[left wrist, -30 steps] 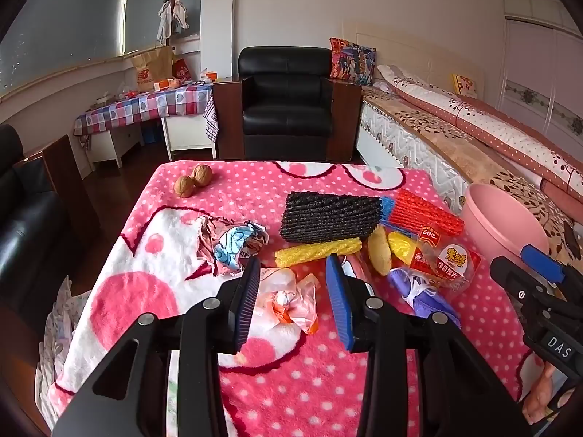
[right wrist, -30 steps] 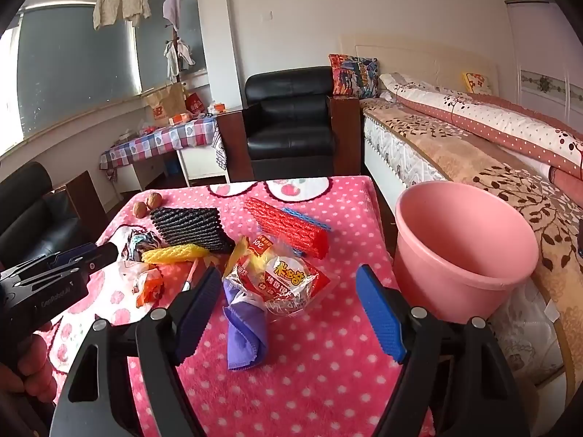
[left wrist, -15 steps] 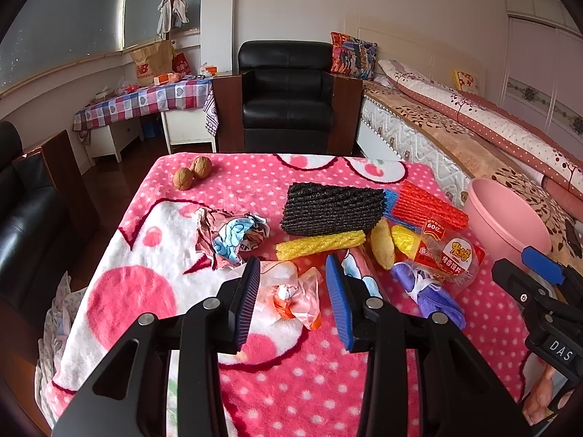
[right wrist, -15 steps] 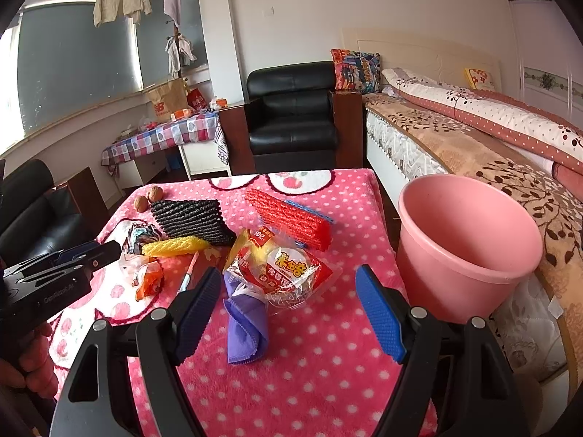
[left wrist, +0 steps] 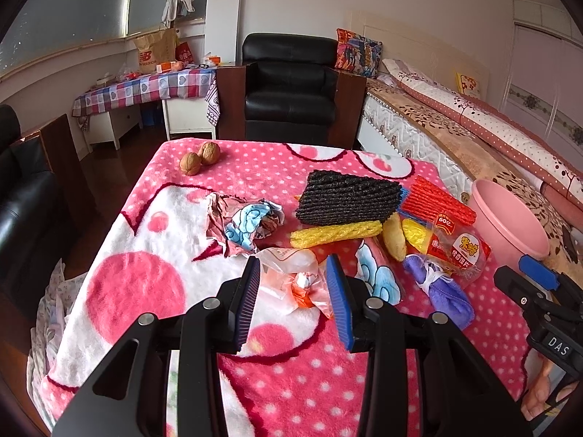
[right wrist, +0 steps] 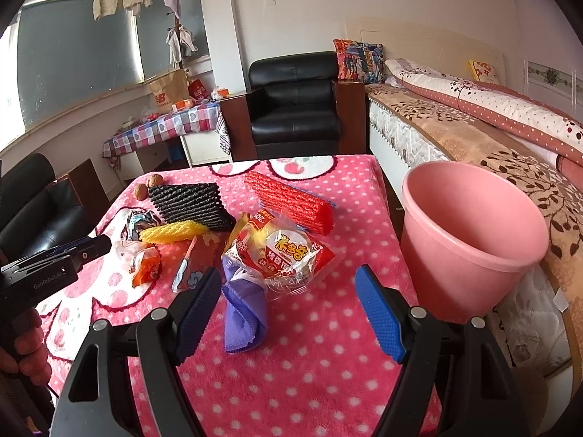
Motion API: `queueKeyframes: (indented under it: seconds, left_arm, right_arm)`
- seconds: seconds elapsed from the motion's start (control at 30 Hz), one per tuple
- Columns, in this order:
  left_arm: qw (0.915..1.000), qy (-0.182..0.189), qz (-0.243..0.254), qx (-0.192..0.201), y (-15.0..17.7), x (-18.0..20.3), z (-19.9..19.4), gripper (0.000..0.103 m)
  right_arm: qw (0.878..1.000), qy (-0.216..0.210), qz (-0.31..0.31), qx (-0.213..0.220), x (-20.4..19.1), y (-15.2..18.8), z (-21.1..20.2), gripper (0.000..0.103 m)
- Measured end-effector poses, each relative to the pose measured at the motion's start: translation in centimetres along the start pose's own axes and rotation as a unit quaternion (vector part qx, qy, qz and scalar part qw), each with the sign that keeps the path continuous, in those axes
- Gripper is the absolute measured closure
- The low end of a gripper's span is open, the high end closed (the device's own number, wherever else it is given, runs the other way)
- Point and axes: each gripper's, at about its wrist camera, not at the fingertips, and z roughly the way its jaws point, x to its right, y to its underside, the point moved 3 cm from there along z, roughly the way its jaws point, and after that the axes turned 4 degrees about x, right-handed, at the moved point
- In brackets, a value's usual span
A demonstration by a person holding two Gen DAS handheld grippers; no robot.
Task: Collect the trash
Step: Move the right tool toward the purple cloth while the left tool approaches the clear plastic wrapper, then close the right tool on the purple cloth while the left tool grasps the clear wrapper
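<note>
Both tools open over the trash on the bench

My left tool [left wrist: 293,284] hangs low with its jaws apart around the crumpled orange-and-clear wrapper [left wrist: 298,282]; being thin and slack, it could slip out or drag the blanket [left wrist: 138,284] if I close too deep. My right tool [right wrist: 289,302] is spread wide above the snack packet [right wrist: 288,255], gripping nothing, the pink bucket [right wrist: 473,240] just beside the bench on its right.
</note>
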Motion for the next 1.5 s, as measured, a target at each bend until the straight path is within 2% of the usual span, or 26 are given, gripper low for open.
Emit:
queueKeyframes:
  seconds: [0.07, 0.2, 0.43, 0.5, 0.6, 0.67, 0.87, 1.1, 1.2, 1.27, 1.33, 1.37, 1.43, 1.5]
  left_arm:
    - [0.9999, 0.014, -0.009, -0.003, 0.2, -0.6, -0.2, 0.065]
    - [0.9996, 0.021, -0.019, -0.007, 0.8, -1.5, -0.6, 0.065]
    - [0.9993, -0.001, -0.015, -0.033, 2.3, -2.6, -0.2, 0.065]
    - [0.9985, -0.001, -0.036, -0.041, 2.1, -3.4, 0.2, 0.065]
    - [0.9952, 0.027, -0.080, -0.048, 1.1, -3.7, 0.4, 0.065]
    - [0.9939, 0.040, -0.090, -0.048, 0.4, -3.2, 0.6, 0.065]
    - [0.9956, 0.020, -0.082, -0.039, -1.0, -3.0, 1.5, 0.065]
    - [0.9935, 0.025, -0.078, -0.079, 0.2, -3.9, 4.2, 0.065]
    - [0.9937, 0.036, -0.071, -0.078, 0.6, -3.5, 4.2, 0.065]
    - [0.9943, 0.039, -0.065, -0.075, 0.6, -3.2, 4.1, 0.065]
    - [0.9947, 0.042, -0.062, -0.070, 0.6, -3.1, 3.9, 0.078]
    - [0.9948, 0.043, -0.061, -0.069, 0.6, -3.0, 3.6, 0.079]
    - [0.9950, 0.047, -0.060, -0.064, 0.6, -3.0, 3.1, 0.085]
    - [0.9954, 0.049, -0.056, -0.061, 0.6, -2.9, 2.4, 0.088]
  right_arm:
    - [1.000, -0.007, 0.002, -0.008, -0.1, 0.3, 0.3, 0.032]
    - [0.999, -0.023, -0.003, -0.022, -0.7, 0.8, 0.7, 0.033]
    - [0.998, -0.046, -0.020, -0.048, -2.0, 1.7, 1.9, 0.040]
    - [0.997, -0.048, -0.020, -0.055, -2.0, 1.7, 2.4, 0.040]
    - [0.997, -0.054, -0.017, -0.059, -2.1, 1.5, 2.7, 0.040]
    - [0.996, -0.056, -0.017, -0.060, -2.2, 1.3, 2.9, 0.040]
    - [0.995, -0.063, -0.012, -0.076, -2.1, 1.4, 3.6, 0.041]
    - [0.991, -0.073, 0.008, -0.115, -1.7, 2.0, 5.2, 0.043]
    - [0.989, -0.073, 0.009, -0.126, -1.7, 2.2, 5.7, 0.051]
    - [0.988, -0.076, 0.010, -0.132, -1.7, 2.4, 6.0, 0.063]
    - [0.987, -0.084, 0.014, -0.136, -1.7, 2.5, 6.1, 0.072]
    - [0.987, -0.088, 0.016, -0.136, -1.7, 2.6, 6.1, 0.076]
    - [0.987, -0.089, 0.012, -0.133, -1.9, 2.6, 5.7, 0.078]
    - [0.987, -0.095, 0.011, -0.130, -2.0, 2.6, 5.4, 0.079]
